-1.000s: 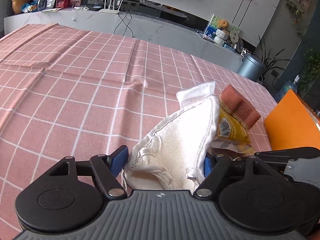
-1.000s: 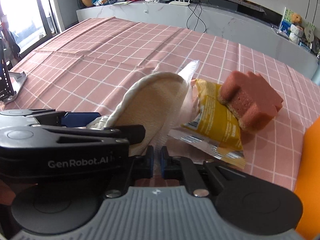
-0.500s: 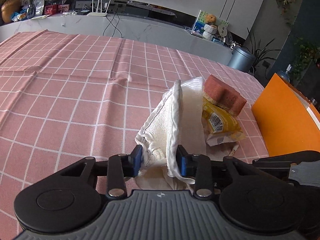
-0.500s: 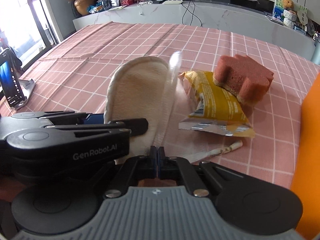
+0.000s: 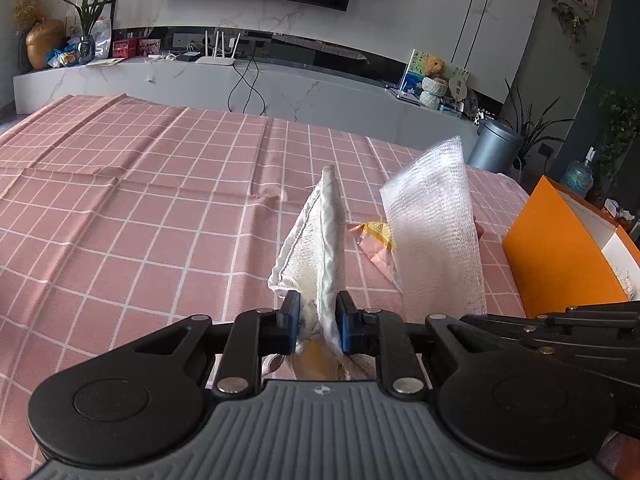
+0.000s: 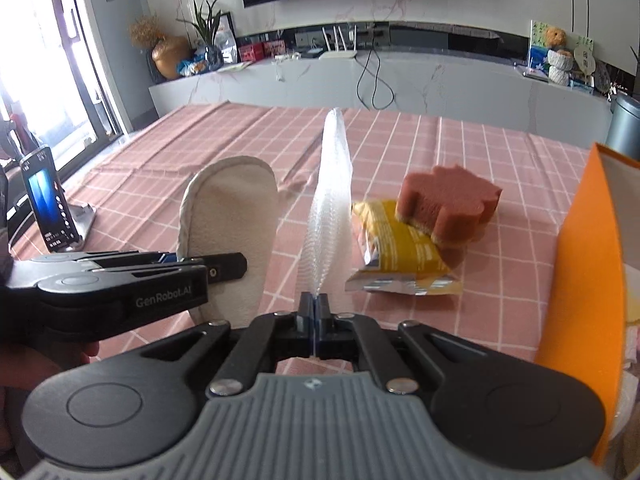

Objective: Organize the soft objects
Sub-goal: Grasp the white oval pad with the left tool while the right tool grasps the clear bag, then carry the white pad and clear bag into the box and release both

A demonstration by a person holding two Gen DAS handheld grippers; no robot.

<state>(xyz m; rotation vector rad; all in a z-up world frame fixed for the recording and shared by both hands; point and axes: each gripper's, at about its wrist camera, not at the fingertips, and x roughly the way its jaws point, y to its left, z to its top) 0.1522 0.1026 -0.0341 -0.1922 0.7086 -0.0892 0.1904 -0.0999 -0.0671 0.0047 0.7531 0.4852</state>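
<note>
Grippers both grip: left gripper (image 5: 318, 316), just closing, clamps the slipper (image 5: 320, 236) – right gripper (image 6: 315, 312) pinches mesh sleeve (image 6: 328, 208). Thin mesh at frame centre could slip free.

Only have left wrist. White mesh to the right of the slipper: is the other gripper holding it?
Observer: Yes. The right gripper is shut on the bottom edge of the mesh, which stands upright.
Operator: What's behind the mesh? I see a yellow corner.
Observer: A yellow packet lying flat, with a pink sponge resting on its far end.
Operator: Left grip?
Observer: The left gripper has just been closing, with the slipper between its pads. The right wrist view shows the slipper broadside, upright, rounded end up.
</note>
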